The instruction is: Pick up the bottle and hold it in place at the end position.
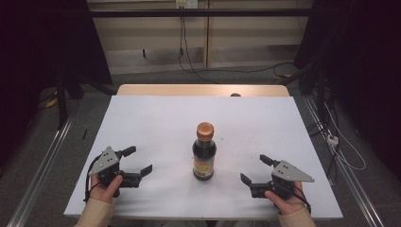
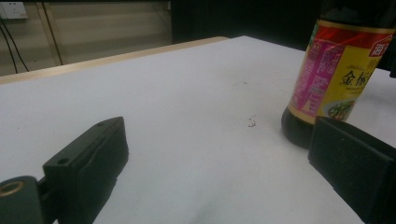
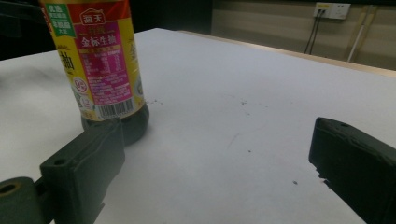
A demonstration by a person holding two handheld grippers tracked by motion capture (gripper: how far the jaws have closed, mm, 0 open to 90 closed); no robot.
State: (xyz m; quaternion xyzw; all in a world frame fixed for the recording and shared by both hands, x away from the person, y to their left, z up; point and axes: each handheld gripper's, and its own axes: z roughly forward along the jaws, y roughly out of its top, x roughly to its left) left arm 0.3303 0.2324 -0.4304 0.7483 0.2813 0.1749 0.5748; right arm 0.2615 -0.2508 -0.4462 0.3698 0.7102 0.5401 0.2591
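Bottle (image 1: 204, 151) of dark sauce, orange cap (image 1: 205, 129) on and a red and yellow label around it, stands upright near the middle of the white worktop (image 1: 156, 118). Left gripper (image 1: 141, 162) rests on the worktop well to the bottle's left, jaws spread wide and holding nothing, gripped by the person's left hand (image 1: 103, 188). Right gripper (image 1: 256, 170) lies to the bottle's right in the right hand (image 1: 286, 202), jaws likewise wide apart and empty.

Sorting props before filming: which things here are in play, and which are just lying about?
In play:
sauce bottle, upright between the hands
left gripper, open
right gripper, open

Lying about:
cables on the floor
wall socket
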